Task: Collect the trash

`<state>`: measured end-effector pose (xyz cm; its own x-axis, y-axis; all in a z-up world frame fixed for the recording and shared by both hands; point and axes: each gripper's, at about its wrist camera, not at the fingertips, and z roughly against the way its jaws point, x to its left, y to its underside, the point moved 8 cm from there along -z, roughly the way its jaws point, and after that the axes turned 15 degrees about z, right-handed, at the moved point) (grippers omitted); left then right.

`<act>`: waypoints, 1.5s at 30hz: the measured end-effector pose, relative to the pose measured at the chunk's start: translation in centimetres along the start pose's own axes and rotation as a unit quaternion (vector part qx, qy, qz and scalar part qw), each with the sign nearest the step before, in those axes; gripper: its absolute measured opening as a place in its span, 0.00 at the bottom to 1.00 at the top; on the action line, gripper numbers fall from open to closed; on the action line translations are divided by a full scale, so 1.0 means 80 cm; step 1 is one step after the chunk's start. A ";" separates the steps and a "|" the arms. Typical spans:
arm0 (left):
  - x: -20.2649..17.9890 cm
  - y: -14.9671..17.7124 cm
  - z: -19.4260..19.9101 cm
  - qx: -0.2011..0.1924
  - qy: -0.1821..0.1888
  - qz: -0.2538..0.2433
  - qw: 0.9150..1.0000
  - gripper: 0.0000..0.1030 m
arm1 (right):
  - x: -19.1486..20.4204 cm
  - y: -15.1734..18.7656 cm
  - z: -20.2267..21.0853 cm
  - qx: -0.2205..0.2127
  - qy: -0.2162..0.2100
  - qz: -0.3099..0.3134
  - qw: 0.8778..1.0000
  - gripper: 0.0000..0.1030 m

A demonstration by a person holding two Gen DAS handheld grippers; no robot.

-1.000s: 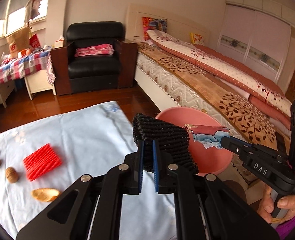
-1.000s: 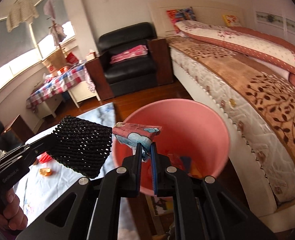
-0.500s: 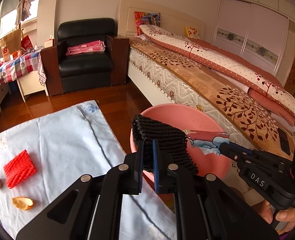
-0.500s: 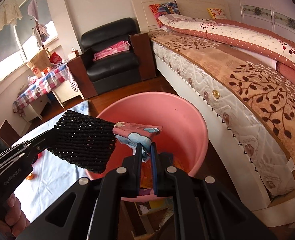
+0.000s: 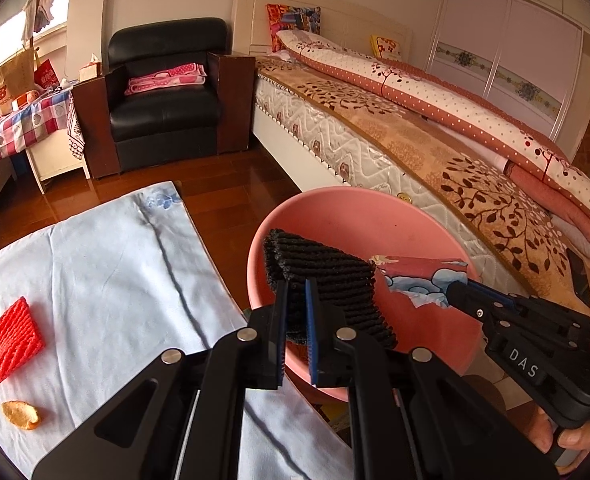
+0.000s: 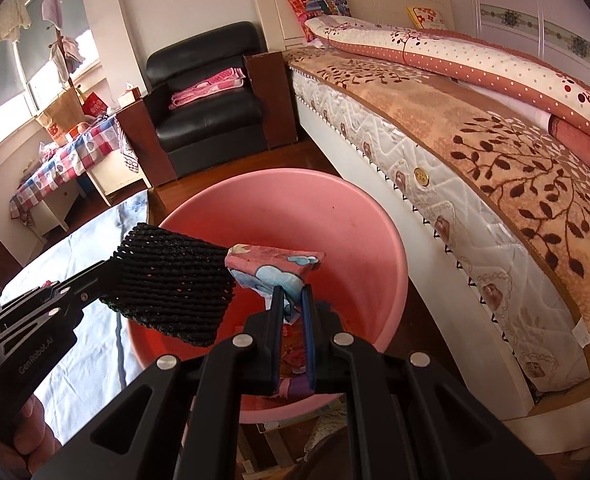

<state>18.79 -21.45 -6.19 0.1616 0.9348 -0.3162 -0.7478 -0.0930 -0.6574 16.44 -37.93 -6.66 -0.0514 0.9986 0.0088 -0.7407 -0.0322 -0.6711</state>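
Beside the bed [image 5: 435,148], our left gripper [image 5: 295,304] jaws clamp black mesh [image 5: 327,280], our right gripper [image 6: 293,300] jaws clamp a wrapper [image 6: 275,268], both over the basin [image 6: 335,216].

Black foam net [image 5: 331,280], ribbed, bent, held above pink basin [image 5: 355,216] at centre frame. Torn cartoon-print wrapper [image 5: 419,276] touching net's right edge, also over basin. Red foam net [image 5: 13,334] flat on cloth, lower left; orange peel [image 5: 21,414] below it.
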 end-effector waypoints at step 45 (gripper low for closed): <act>0.006 0.009 0.013 0.000 -0.002 0.013 1.000 0.39 | 0.010 -0.012 0.015 -0.017 -0.001 0.007 1.000 0.30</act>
<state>17.65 -20.70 -6.09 0.1399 0.9336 -0.3299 -0.7511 -0.1170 -0.6497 16.29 -37.14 -5.11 -0.0632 0.9980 0.0018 -0.7164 -0.0441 -0.6963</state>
